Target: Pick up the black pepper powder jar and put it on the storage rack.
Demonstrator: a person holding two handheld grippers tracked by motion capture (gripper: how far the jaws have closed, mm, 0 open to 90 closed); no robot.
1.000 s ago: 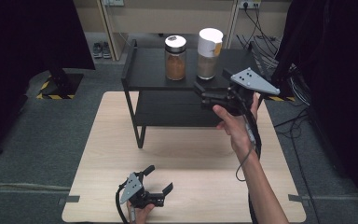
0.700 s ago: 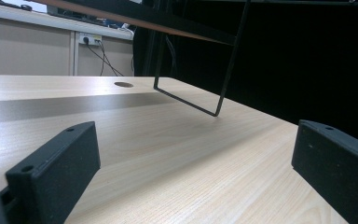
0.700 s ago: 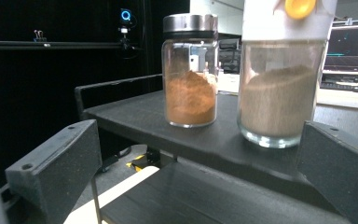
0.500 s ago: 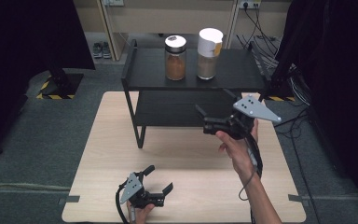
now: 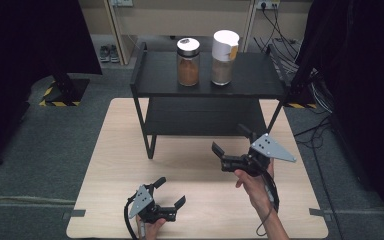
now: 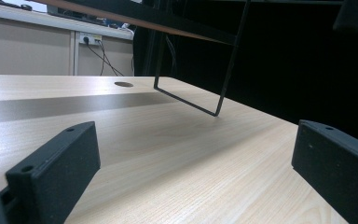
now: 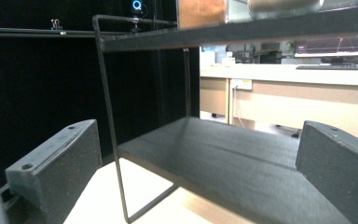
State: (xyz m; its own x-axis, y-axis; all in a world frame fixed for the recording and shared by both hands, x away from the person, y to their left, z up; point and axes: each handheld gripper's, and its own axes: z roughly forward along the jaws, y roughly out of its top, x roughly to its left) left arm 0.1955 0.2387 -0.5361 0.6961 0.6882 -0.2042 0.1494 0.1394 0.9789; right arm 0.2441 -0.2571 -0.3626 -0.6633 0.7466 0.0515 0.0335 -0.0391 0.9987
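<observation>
Nearest the person, at about 6 o'clock on the pale wooden surface [image 5: 110,165], the left claw [image 5: 172,191] rests low on the wood in a hand, jaws spread wide with nothing between them. In the left gripper view its two black jaws frame bare wood grain, with a thin black leg of the shelf rack [image 6: 223,79] standing further off.

Further in, at about 4 o'clock on the surface, the right claw [image 5: 231,141] is held in the right hand [image 5: 252,186] above the wood, jaws spread and empty, pointing toward 11 o'clock at the rack. The grey three-cornered plate sits on top of it. In the right gripper view the jaws frame the rack's lower shelf [image 7: 223,154] and the front leg.

Beyond, toward 12 o'clock, the black two-tier shelf rack [image 5: 155,75] stands at the far edge of the surface. On its top shelf two jars stand upright just beside each other, well apart from both claws: a spice jar [image 5: 188,62] with brown contents and a dark-rimmed lid toward 11 o'clock, and a taller jar [image 5: 223,57] with a white cap toward 1 o'clock.
</observation>
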